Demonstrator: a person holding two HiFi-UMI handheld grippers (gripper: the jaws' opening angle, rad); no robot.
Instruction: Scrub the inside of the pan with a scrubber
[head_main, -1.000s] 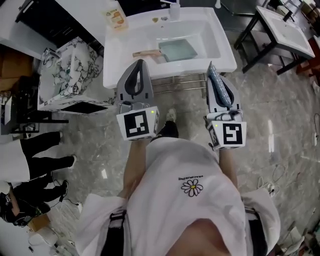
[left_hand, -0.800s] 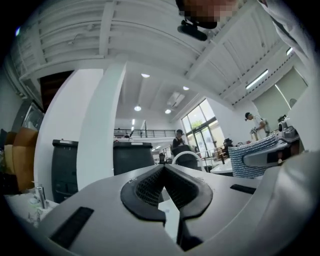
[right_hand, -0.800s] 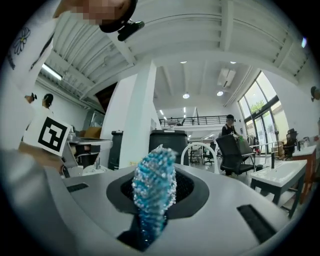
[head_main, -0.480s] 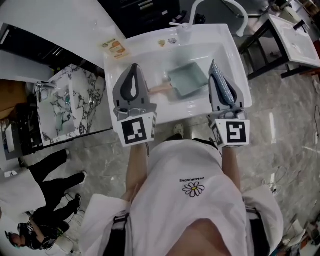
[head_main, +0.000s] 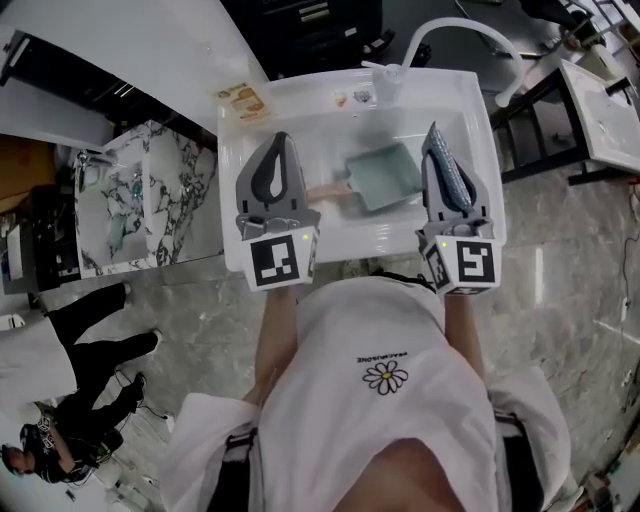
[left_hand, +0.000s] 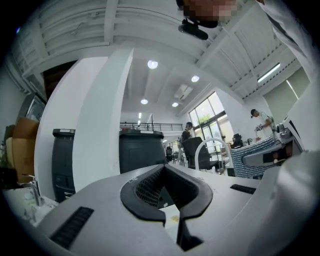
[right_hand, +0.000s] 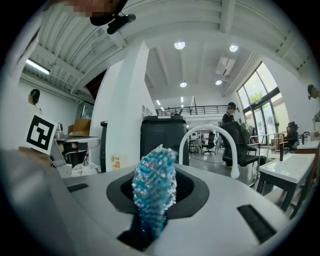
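A pale green square pan (head_main: 383, 175) with a wooden handle (head_main: 328, 191) lies in the white sink (head_main: 350, 245); the handle points left. My left gripper (head_main: 281, 141) hovers over the sink's left half, just left of the handle, with its jaws shut and nothing between them (left_hand: 166, 171). To the right of the pan my right gripper (head_main: 432, 131) is over the sink's right side, shut on a blue sparkly scrubber (right_hand: 154, 190) that sticks up out of the jaws. Neither gripper touches the pan.
A white curved faucet (head_main: 450, 28) arches over the sink's back right corner, with a small cup (head_main: 388, 80) and a packet (head_main: 245, 98) on the back rim. A marbled basin (head_main: 140, 195) stands left, a white table (head_main: 610, 110) right. A person (head_main: 90, 350) stands lower left.
The view has closed in on the sink. Both grippers moved forward from short of its front rim to over the basin, either side of the pan.
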